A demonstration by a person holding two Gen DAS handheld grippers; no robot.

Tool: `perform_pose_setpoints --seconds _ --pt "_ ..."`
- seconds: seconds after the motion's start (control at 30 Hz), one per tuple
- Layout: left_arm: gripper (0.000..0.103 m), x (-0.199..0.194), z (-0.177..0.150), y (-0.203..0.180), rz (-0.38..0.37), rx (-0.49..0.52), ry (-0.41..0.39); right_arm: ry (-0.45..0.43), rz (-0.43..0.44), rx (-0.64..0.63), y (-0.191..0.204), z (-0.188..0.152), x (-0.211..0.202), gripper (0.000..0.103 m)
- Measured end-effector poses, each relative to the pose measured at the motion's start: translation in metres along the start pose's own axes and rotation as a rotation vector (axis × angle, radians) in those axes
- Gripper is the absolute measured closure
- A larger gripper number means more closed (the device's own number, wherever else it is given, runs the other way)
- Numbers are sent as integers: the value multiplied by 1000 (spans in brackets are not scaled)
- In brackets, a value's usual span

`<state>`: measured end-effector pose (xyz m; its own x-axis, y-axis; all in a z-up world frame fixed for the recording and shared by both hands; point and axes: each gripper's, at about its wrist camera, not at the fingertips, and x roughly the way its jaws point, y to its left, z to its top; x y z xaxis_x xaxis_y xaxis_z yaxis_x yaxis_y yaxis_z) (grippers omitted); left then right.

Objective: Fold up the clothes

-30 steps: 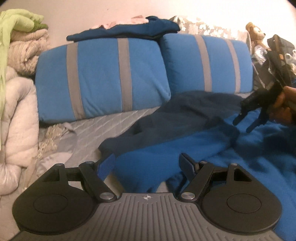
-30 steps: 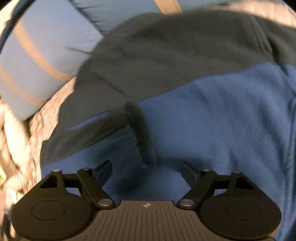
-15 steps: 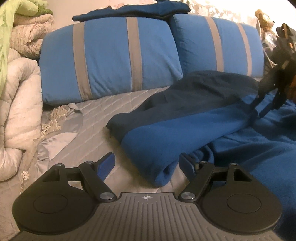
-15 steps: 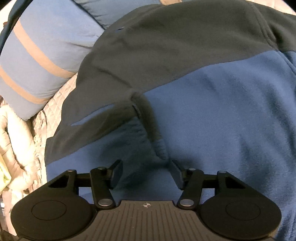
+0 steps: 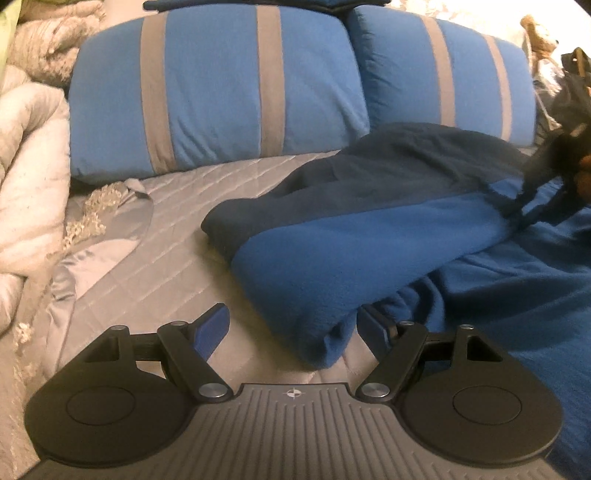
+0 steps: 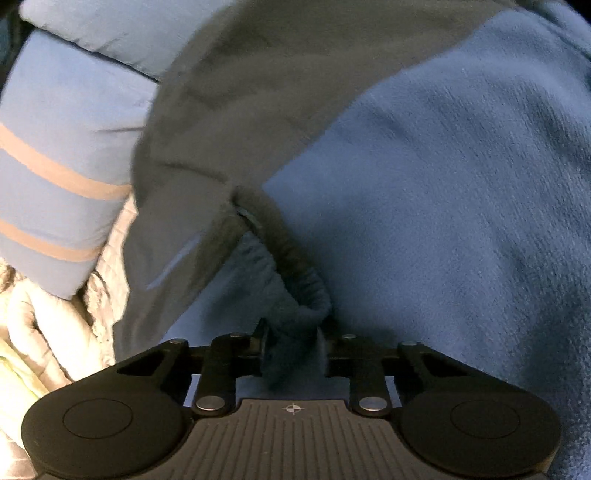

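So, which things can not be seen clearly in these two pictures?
- Right tool: its jaws are closing on the fleece; the cuff hides the pads in the right wrist view.
- Toy: small and blurred at the edge of the left wrist view.
- Folded clothes on the pillows: cut off by the top edge.
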<state>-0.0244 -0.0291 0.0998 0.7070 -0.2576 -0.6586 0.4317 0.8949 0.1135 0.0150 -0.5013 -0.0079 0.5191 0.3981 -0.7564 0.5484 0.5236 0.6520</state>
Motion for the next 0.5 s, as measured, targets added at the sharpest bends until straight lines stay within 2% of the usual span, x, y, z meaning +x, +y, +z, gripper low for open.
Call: perform_pose_setpoints --seconds 0.07,0.23,0.33,0.5 --pt "27 7 0 0 9 -16 11 -36 23 -49 11 1 -8 79" --pt "27 16 6 7 37 -12 29 -130 164 -146 44 11 -46 80" --pt "27 10 21 19 43 -64 -21 -205 246 -212 68 18 -72 80" --pt "25 -4 62 34 126 -162 -145 -307 336 -265 95 32 -102 80"
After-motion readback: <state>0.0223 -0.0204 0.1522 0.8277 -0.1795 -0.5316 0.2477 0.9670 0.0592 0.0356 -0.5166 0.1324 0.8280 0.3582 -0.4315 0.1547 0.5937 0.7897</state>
